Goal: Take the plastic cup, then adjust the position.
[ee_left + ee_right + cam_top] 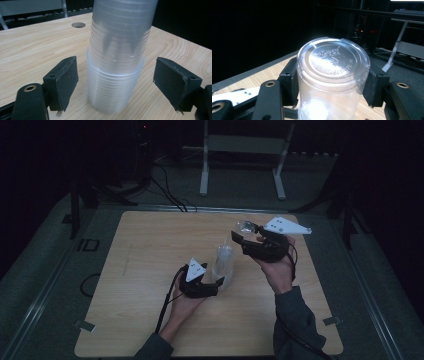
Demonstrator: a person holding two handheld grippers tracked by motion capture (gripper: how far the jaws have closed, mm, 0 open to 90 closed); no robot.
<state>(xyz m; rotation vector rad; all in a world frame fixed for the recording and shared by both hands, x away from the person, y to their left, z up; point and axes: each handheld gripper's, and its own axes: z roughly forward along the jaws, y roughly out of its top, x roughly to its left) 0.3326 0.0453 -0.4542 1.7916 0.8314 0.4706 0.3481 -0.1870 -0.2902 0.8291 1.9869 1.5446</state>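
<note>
**A:** Start at the left. What is the left gripper (215, 282) doing?

**B:** In the high view it sits low on the wooden table (150, 260), just left of the stack of clear plastic cups (223, 265), with the person's left hand (186, 301) behind it. In the left gripper view its two black pads (63, 82) stand on either side of the stack (115, 62), and bare table shows between each pad and the plastic. So the jaws are apart and press on nothing, though the stack is between them.

**A:** And the stack itself?

**B:** It stands upside down on the table, near the middle, the upper cups nested over a wider bottom one. It looks upright, perhaps a shade tilted.

**A:** Move right of the stack.

**B:** There the right gripper (246, 232) is raised above the table, up and to the right of the stack's top, held in the person's right hand (280, 267), the dark sleeve (295, 320) trailing toward the near edge. Its jaws are clamped on a single clear cup (245, 226). In the right gripper view that cup (333, 75) sits between both pads (372, 87), its embossed base turned toward the camera, and the pads touch its wall on each side.

**A:** Is that cup touching the stack?

**B:** No, it is clear of it in the high view.
</note>
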